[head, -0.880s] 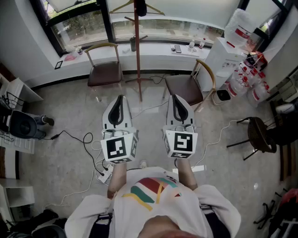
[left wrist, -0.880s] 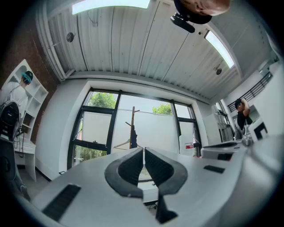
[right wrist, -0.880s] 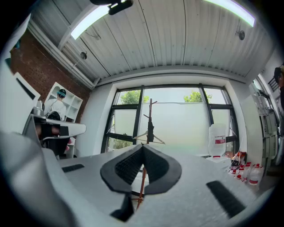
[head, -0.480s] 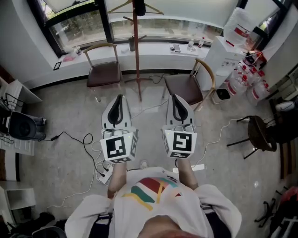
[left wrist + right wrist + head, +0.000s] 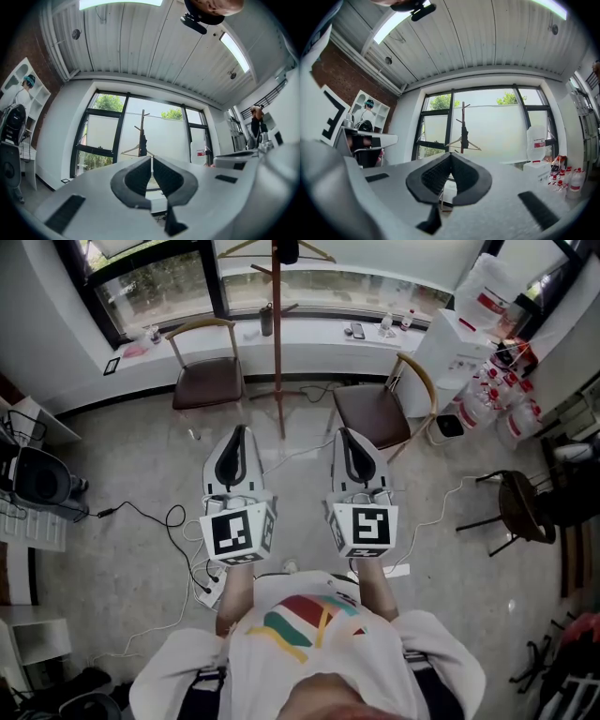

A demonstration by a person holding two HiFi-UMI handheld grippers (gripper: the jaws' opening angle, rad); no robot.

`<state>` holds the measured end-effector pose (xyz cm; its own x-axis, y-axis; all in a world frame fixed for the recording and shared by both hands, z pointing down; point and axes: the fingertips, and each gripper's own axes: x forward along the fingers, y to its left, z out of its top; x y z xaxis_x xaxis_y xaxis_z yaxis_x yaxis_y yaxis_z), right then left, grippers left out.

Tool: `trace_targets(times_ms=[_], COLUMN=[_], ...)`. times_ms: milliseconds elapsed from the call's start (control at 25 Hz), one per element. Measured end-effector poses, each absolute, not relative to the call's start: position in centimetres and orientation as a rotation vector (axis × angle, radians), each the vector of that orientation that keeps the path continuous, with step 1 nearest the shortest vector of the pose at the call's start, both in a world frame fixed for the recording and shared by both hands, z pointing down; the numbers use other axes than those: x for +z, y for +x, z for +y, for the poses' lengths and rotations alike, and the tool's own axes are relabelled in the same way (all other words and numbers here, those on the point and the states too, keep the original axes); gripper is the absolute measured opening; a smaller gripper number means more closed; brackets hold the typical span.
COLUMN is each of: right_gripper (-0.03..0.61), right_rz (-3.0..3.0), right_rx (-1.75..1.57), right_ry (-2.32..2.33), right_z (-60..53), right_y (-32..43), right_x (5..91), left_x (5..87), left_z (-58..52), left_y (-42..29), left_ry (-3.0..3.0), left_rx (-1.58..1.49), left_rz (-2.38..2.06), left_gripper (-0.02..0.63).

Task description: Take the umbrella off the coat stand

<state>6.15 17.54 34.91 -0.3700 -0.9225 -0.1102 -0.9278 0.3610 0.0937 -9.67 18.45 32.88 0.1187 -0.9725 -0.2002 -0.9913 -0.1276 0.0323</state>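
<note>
Approach: left tool (image 5: 240,433) and right tool (image 5: 345,435), pressed together and empty, face the coat stand (image 5: 277,334) ahead; next, spread around the probable umbrella (image 5: 142,140).

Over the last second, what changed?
Nothing was taken hold of or let go, and nothing in the room moved; only the head view shifted a touch. The left gripper and right gripper stay shut and empty, side by side short of the coat stand. The umbrella still hangs there.
</note>
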Motion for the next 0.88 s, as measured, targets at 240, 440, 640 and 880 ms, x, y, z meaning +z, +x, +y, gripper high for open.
trace_targets(times_ms=[240,440,640,880], right_gripper=[0.000,0.000,0.000,0.000], right_rz=[2.563,2.530,2.530,2.575], right_rx=[0.164,0.139,0.136,0.195], right_ry=[-1.785,-1.824,-1.827,-1.764], right_z=[16.3,14.9,12.4,8.7], right_y=[4.5,5.3,4.7,3.3], right_x=[36.3,36.8,36.9,37.4], left_x=[33.6,34.6,34.9,35.6], left_z=[16.6,14.7,12.6,8.7], left_y=[-11.7,-11.5,-11.9,-12.0], left_ry=[-2.303,-2.335,-2.348,-2.331], left_rx=[0.267,0.261,0.271,0.293], left_rz=[1.980,1.969,1.966,1.980], left_gripper=[0.012,0.012,0.012,0.012])
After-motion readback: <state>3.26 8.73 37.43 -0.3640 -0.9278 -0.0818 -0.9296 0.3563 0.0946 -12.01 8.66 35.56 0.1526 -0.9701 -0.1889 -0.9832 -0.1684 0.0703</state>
